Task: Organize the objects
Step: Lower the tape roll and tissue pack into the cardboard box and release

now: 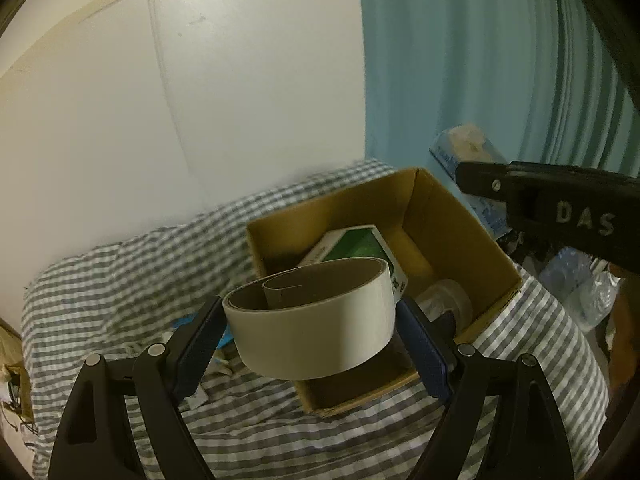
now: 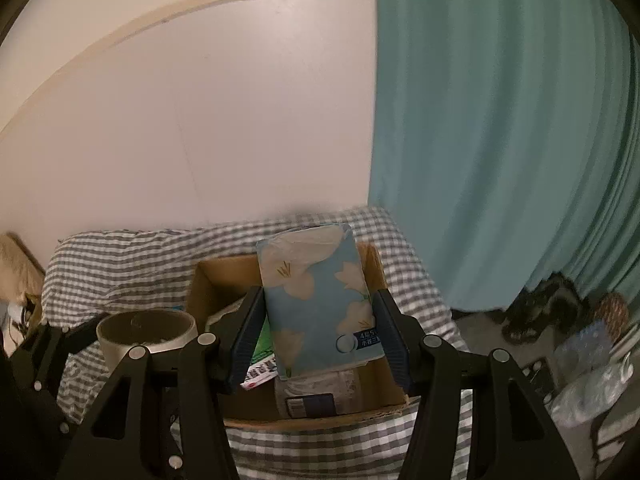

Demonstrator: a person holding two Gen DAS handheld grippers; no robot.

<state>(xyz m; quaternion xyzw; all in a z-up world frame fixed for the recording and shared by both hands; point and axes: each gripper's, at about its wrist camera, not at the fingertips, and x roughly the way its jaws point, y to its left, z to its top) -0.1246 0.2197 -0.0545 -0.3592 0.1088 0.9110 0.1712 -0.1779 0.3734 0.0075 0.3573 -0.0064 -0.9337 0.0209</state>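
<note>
Cardboard box, open at the top, sits on a bed covered in a grey-and-white checked sheet, near the corner where a pale wall meets a teal curtain. Inside the box lie a white-and-green carton, tilted against the contents, a roll of tape near the front wall, and a white packet with a dark label.

Left hand-held gripper is clamped on a wide roll of cream tape, its blue-padded fingers pressing on opposite sides of the roll. The roll hangs over the near left corner of the box, above its rim and not touching it.

Right hand-held gripper is clamped on a soft pack of tissues, light blue with cream flowers, held upright with its long sides between the pads. The pack hovers over the middle of the box, clear of the things inside.

In the right wrist view the cream roll appears at the left, beside the box. At the far right, on the floor by the curtain, are clear plastic bags and dark shoes, blurred
</note>
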